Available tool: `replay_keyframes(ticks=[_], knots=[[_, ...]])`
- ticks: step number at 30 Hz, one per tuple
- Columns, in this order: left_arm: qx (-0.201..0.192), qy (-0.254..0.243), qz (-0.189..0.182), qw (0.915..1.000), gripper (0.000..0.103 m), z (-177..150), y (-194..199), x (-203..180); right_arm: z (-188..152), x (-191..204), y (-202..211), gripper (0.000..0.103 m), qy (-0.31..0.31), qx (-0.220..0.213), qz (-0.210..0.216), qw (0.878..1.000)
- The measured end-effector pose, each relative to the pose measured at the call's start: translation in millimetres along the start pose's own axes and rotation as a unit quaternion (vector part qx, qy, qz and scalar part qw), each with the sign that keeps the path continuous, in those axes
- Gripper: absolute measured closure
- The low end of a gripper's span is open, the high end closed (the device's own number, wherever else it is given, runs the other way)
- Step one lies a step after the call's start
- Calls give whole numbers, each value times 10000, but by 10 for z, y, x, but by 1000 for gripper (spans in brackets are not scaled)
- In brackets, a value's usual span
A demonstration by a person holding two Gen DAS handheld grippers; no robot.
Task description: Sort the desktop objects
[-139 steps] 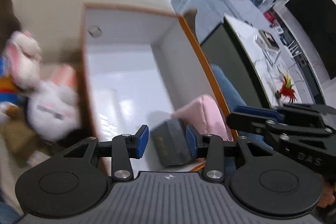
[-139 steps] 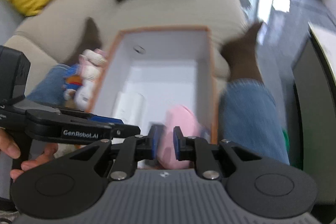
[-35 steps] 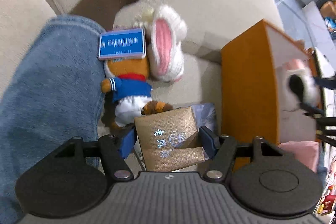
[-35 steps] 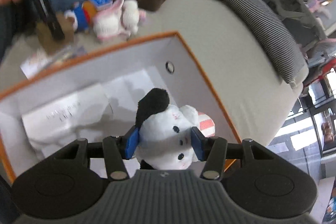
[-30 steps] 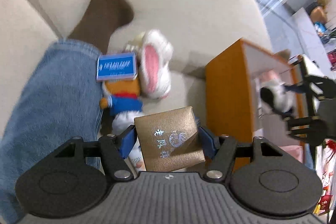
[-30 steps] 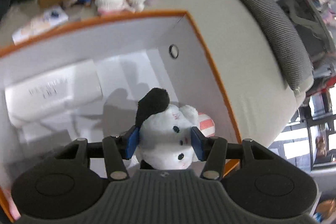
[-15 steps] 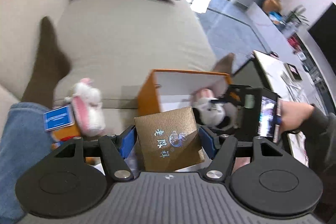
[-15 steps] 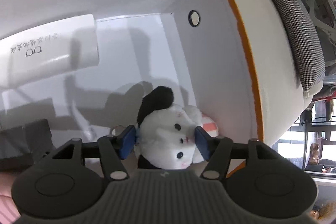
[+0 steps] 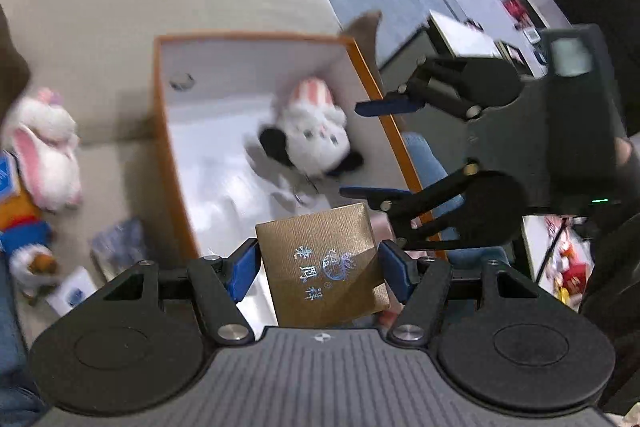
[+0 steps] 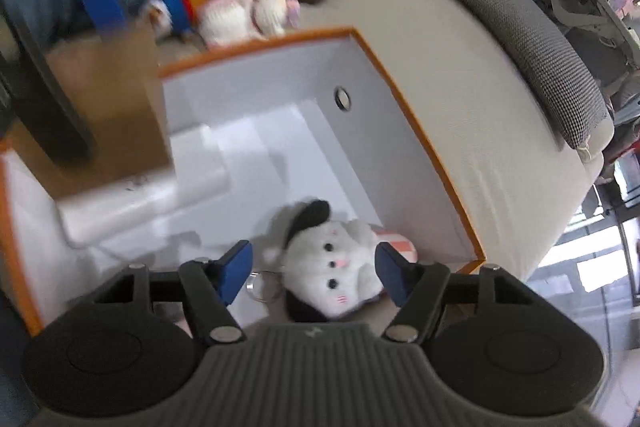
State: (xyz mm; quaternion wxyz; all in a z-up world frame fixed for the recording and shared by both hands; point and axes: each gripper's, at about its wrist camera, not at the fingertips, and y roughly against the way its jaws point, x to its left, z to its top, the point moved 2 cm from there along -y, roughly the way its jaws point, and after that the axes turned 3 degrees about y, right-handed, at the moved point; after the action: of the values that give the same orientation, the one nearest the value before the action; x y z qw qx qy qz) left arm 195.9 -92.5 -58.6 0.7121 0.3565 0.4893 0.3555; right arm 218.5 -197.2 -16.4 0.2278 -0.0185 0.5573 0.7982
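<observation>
My left gripper [image 9: 320, 269] is shut on a gold box [image 9: 326, 267] with blue lettering and holds it above the near end of the orange box [image 9: 168, 131] with a white inside. The gold box also shows blurred in the right wrist view [image 10: 108, 107]. My right gripper [image 10: 312, 273] is open over the orange box [image 10: 420, 131]; it also shows in the left wrist view [image 9: 376, 151]. A white plush dog with black ears [image 10: 332, 263] lies free in the box between the open fingers, also seen in the left wrist view [image 9: 312, 135].
A white carton [image 10: 140, 203] lies in the orange box. A pink-eared plush rabbit [image 9: 44, 147], a blue-and-orange plush [image 9: 20, 227] and small packets [image 9: 116, 247] lie on the beige sofa left of the box. A grey cushion [image 10: 532, 55] lies beyond it. Legs in jeans flank the box.
My right gripper has opened and let go of the plush dog, which now lies in the box. My left gripper has carried the gold box over the orange box.
</observation>
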Motion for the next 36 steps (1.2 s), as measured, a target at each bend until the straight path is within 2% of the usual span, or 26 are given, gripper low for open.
replay_keyframes(ticks=[2,5,9,12,19,23,26,30,36], knots=[[113,23,-42,9999,28,-62,-78,-13,-15,46,104,39,20,-129,212,9997],[200,187,-177,9995,28,-146,-157,31,-27,222,201,39,184,-333,611,9974],[139,352,-200,9991,28,-199,-131,93,-77,420,350,33,364,-533,1312,9892],[110,395,-235,9989,28,-205,-94,110,-57,518,417,31,404,-716,1602,9837],[121,440,-410,9981,28,-224,-72,102,26,702,380,31,492,-859,1532,9832],[80,388,-368,9985,28,-227,-65,97,79,700,347,40,419,-898,1544,9830],[100,292,-352,9989,27,-223,-68,95,97,709,342,40,392,-872,1508,9839],[-47,231,-52,9997,28,-224,-11,139,132,713,297,41,367,-681,1492,9858],[-302,277,6,9992,28,-255,198,297,196,774,223,43,542,-316,1492,9868]])
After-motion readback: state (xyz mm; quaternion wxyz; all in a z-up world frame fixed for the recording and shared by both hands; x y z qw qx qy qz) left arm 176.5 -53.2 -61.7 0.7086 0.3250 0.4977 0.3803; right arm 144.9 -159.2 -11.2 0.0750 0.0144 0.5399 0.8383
